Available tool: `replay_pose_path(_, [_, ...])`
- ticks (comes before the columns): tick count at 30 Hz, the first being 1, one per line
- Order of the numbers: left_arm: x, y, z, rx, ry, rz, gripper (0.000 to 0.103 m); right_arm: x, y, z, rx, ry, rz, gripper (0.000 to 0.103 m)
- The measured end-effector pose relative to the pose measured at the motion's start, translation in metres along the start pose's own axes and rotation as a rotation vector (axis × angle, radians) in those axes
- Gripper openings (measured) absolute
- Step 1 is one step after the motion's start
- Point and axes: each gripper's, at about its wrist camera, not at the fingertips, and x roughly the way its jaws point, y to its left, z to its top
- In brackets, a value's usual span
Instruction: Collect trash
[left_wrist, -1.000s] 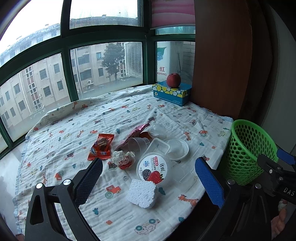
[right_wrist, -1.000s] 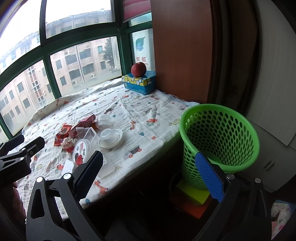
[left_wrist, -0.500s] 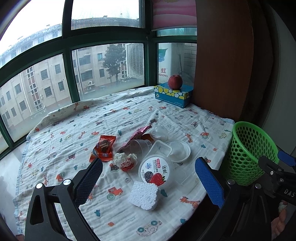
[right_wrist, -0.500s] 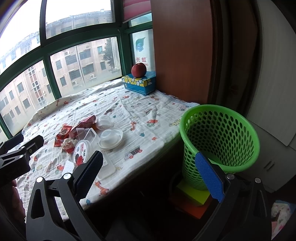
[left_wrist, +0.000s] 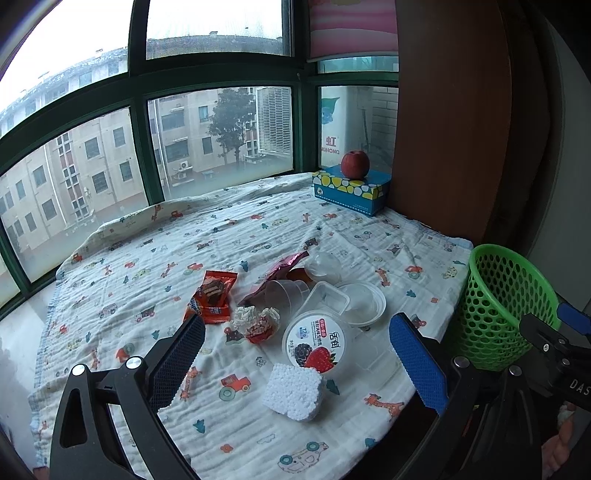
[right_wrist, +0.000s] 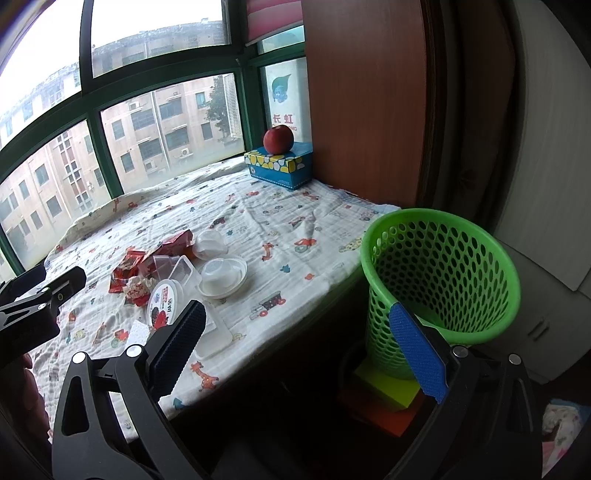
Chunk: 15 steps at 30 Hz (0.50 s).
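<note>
Trash lies clustered on the cloth-covered ledge (left_wrist: 147, 258): a white foam block (left_wrist: 293, 391), a yogurt tub (left_wrist: 314, 341) with a berry lid, a crumpled wrapper (left_wrist: 256, 323), an orange snack wrapper (left_wrist: 212, 295), clear plastic cups (left_wrist: 286, 291) and clear lids (left_wrist: 360, 304). My left gripper (left_wrist: 295, 363) is open and empty, just before the foam block. My right gripper (right_wrist: 295, 343) is open and empty, off the ledge's edge beside the green mesh basket (right_wrist: 439, 280). The trash also shows in the right wrist view (right_wrist: 166, 302).
A blue tissue box (left_wrist: 351, 190) with a red apple (left_wrist: 354, 164) on it stands at the far right corner. A brown wooden panel (left_wrist: 450, 110) rises behind the basket (left_wrist: 506, 306). Yellow and orange blocks (right_wrist: 388, 398) lie under the basket. Windows run along the back.
The left gripper has pulled back and risen slightly, so the trash sits a little further away. The right gripper has barely moved. Both stay open.
</note>
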Motion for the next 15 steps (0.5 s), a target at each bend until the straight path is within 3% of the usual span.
replay_pose_path(15, [0.0052,0.0086,0.0037,-0.009,0.001,0.012,0.097,0.0046,0.0005,0.0018,-0.001,0.007,0.011,0.098])
